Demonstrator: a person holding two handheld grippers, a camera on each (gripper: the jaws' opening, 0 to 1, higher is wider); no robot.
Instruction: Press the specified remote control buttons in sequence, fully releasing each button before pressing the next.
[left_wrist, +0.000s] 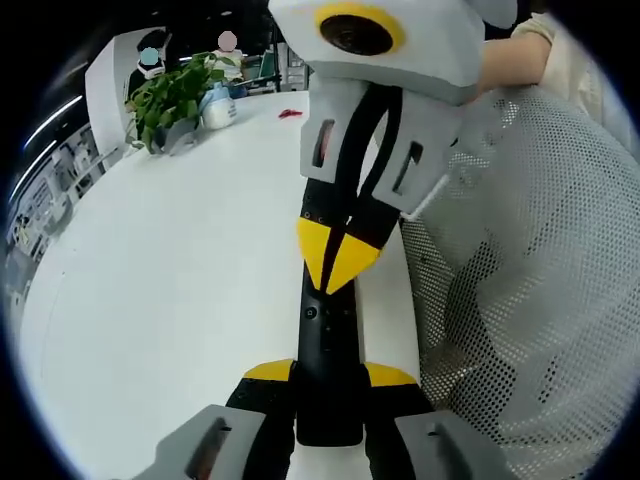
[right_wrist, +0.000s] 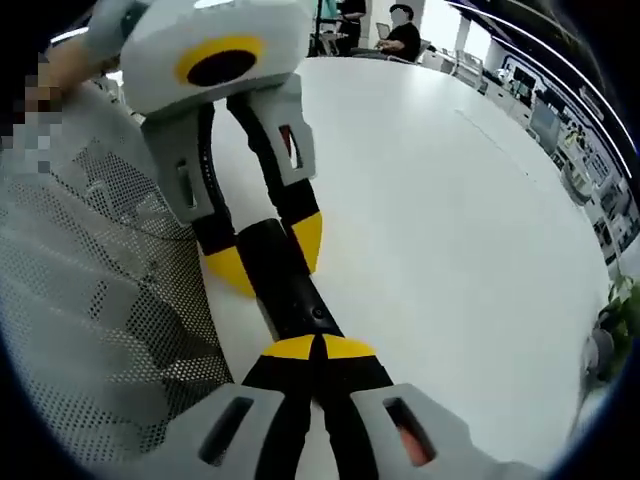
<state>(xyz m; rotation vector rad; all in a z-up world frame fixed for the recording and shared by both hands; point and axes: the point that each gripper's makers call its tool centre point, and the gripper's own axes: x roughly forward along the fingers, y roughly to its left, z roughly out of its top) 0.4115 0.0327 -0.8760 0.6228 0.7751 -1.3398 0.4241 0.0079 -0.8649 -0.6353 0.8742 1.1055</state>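
A slim black remote control (left_wrist: 328, 350) lies lengthwise near the edge of a long white table (left_wrist: 170, 290), gripped at one end by the left gripper (left_wrist: 330, 385), whose yellow-tipped jaws are clamped on either side of its body. From the far end, the right gripper (left_wrist: 340, 255) comes down onto the remote, its two yellow tips drawn together into a single point that meets the remote's upper face close to a small cluster of buttons; the pictures do not settle which button lies under that point. In the right gripper view the same scene reads in reverse: the right gripper (right_wrist: 320, 348) has its tips closed together and resting on the remote control (right_wrist: 285, 285), while the left gripper (right_wrist: 265, 255) straddles the remote farther along, one yellow pad on each side. A person's white mesh sleeve (left_wrist: 540, 280) runs along the table's edge beside both tools, and the hand (left_wrist: 510, 55) holding the right gripper shows at the top of the left gripper view. At the far end of the table stands a leafy green potted plant (left_wrist: 175, 100), with a small red object (left_wrist: 290, 113) lying just beyond it on the white surface. People sit in the background beyond the table.
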